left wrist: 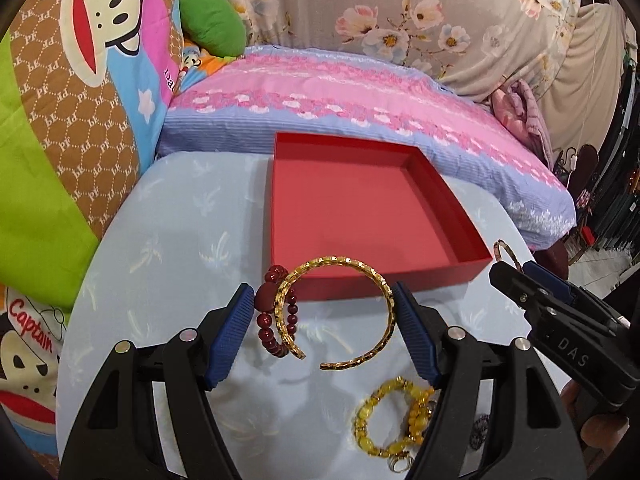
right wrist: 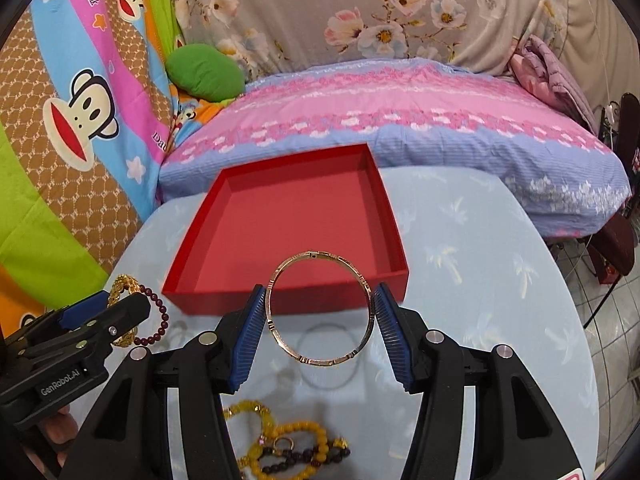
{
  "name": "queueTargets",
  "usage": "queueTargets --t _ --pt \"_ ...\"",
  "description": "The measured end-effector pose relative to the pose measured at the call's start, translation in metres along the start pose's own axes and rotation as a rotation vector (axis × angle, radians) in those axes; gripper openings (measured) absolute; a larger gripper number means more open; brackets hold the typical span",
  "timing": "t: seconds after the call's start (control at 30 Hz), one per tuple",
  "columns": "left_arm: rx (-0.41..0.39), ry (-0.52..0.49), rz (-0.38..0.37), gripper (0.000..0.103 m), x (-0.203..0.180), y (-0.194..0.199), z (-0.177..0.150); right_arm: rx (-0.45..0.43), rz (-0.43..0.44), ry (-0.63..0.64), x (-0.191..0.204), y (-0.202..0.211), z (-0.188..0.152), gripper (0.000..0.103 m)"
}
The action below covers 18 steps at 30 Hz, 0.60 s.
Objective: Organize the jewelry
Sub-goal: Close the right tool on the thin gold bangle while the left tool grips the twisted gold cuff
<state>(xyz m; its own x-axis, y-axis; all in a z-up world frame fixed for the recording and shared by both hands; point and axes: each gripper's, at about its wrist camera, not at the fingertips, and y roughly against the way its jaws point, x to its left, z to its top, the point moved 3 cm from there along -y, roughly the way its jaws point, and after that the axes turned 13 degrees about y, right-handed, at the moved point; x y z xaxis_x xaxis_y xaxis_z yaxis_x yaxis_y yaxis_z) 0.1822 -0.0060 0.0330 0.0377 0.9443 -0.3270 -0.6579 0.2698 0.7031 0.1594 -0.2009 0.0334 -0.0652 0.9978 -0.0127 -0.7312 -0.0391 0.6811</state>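
The left wrist view shows the left gripper [left wrist: 324,312] with its jaws clamped on two bracelets at once — a gold open cuff [left wrist: 352,280] and a dark red bead bracelet [left wrist: 276,320] — lifted above the bench [left wrist: 168,240]. Only the right wrist view shows the right gripper [right wrist: 320,320] in full, its jaws clamped on one thin rose-gold bangle [right wrist: 320,308], raised over its own shadow. One empty red box [left wrist: 360,208] sits at the far side of the bench, just beyond both grippers. Yellow bead bracelets [left wrist: 392,420] lie on the near edge. Readable writing: "DAS" and "GenRobot.AI" on the gripper bodies — "Captain" on the cartoon monkey bedding [left wrist: 60,80] at left.
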Motion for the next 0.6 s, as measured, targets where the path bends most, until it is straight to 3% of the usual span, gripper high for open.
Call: queueTargets --t 0.13,0.6 --pt "0.014 0.014 -0.006 0.067 0.004 -0.003 -0.007 0.008 0.012 -0.004 0.004 -0.002 -0.005 0.053" --pt "0.151 0.078 0.017 0.065 0.038 -0.007 -0.078 0.106 0.025 -0.022 0.019 0.001 -0.06 0.053"
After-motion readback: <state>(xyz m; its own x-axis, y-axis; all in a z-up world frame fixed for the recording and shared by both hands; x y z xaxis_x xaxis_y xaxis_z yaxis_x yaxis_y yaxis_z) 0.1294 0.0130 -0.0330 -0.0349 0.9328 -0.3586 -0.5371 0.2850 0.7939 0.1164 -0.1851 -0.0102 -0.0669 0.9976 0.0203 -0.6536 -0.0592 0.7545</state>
